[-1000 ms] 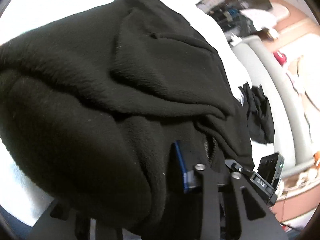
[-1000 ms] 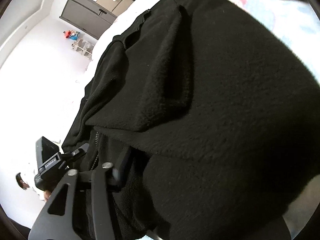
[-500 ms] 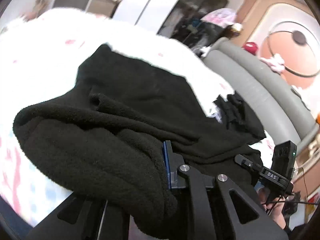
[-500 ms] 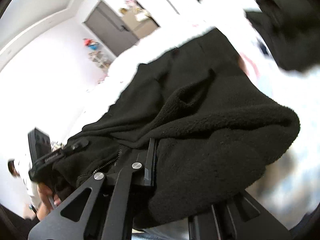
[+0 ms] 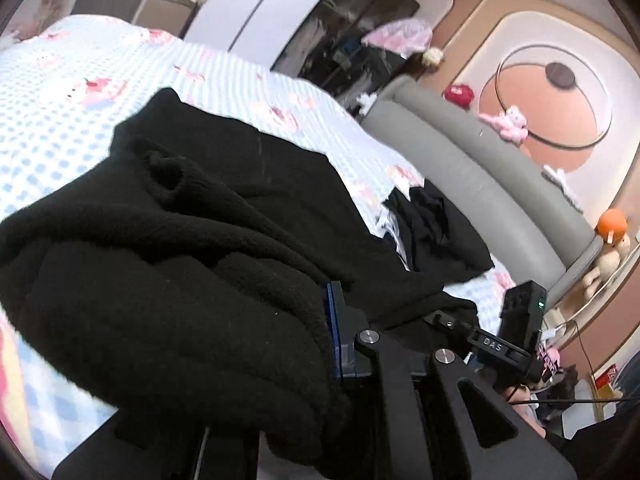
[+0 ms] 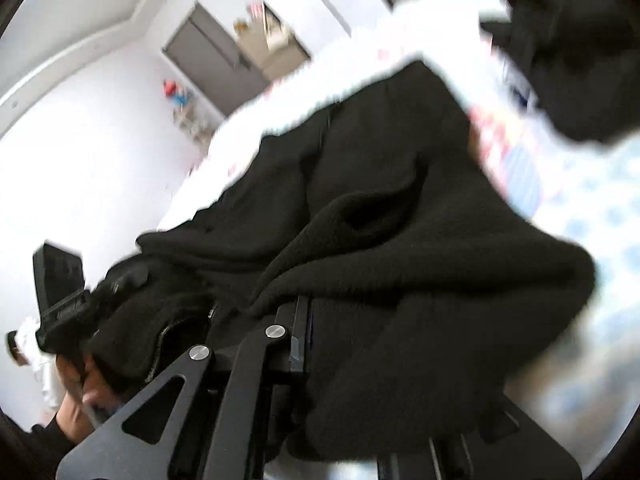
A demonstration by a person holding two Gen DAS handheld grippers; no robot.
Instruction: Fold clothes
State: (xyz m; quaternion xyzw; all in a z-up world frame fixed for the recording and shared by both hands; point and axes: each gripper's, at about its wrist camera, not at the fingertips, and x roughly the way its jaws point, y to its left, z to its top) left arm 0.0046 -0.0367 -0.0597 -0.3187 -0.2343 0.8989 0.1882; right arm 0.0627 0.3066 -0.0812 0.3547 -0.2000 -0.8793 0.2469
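We keep both the left gripper [image 5: 332, 336] and right gripper [image 6: 308, 336] clamped on the black fleece [image 5: 168, 280] — bunched thick past each jaw — lifting evenly.

Bedroom. Bed [image 5: 60, 92] with blue-checked, pink-printed sheet; grey padded headboard [image 5: 460, 168] at 2 o'clock. Peach wall with round inset panel [image 5: 556, 92] at 1 o'clock. Dark open wardrobe [image 5: 352, 40], white door [image 5: 248, 4] at 12. Grey cabinet [image 6: 212, 56], bright white wall.

Checked bedsheet [image 5: 72, 92], grey headboard [image 5: 472, 176] — orange plush toy [image 5: 612, 224] beside it.
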